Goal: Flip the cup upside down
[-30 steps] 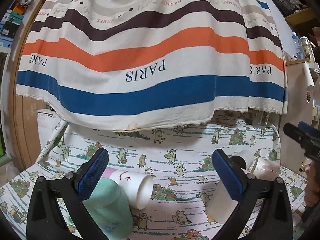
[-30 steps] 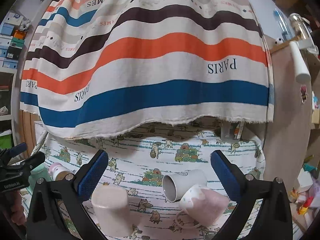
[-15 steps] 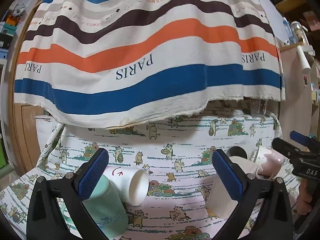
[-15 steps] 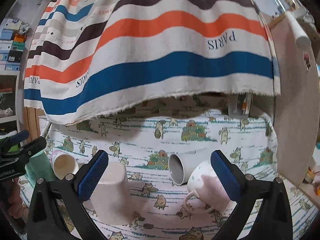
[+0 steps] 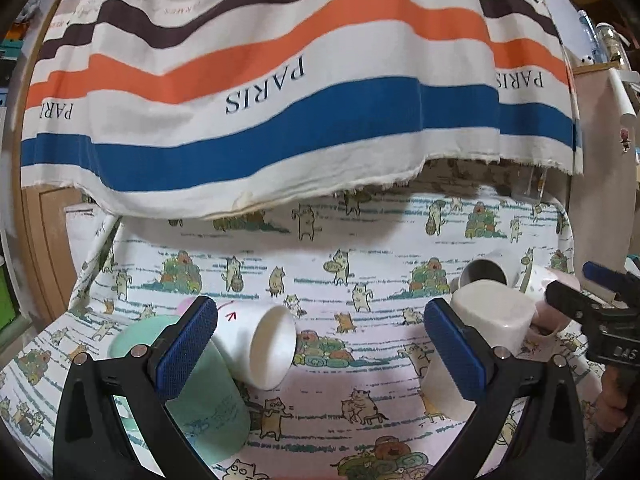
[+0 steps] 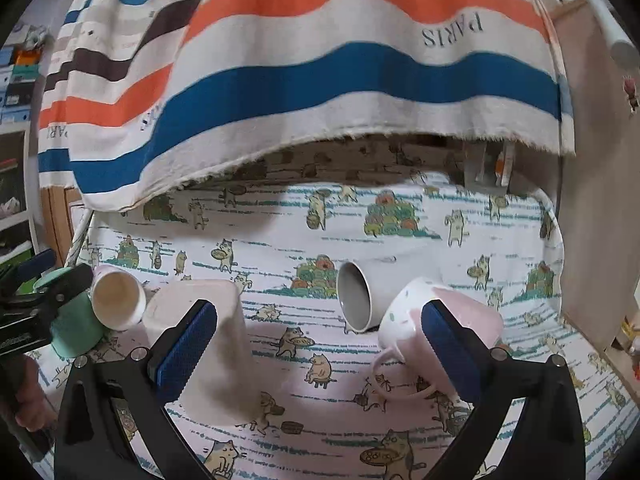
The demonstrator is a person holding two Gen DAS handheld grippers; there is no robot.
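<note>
Several cups are on a cat-print tablecloth (image 5: pixel 320 280). A mint green cup (image 5: pixel 200 392) stands upside down at the left, and a white cup (image 5: pixel 260 344) lies on its side against it. A pale pink cup (image 6: pixel 212 344) stands upside down in the middle. A grey-lined white mug (image 6: pixel 360 296) lies on its side, with a pink mug (image 6: pixel 432 332) leaning beside it. My left gripper (image 5: pixel 320 352) is open and empty above the white cup. My right gripper (image 6: pixel 320 352) is open and empty, low between the pale cup and the pink mug.
A striped "PARIS" cloth (image 5: pixel 280 100) hangs over the back of the table. A brown wall panel (image 6: pixel 592 220) stands at the right. Shelves with boxes (image 6: pixel 20 72) are at the far left.
Both grippers have moved forward and down toward the cups, which look larger now. Both stay open. The cups have not moved.
</note>
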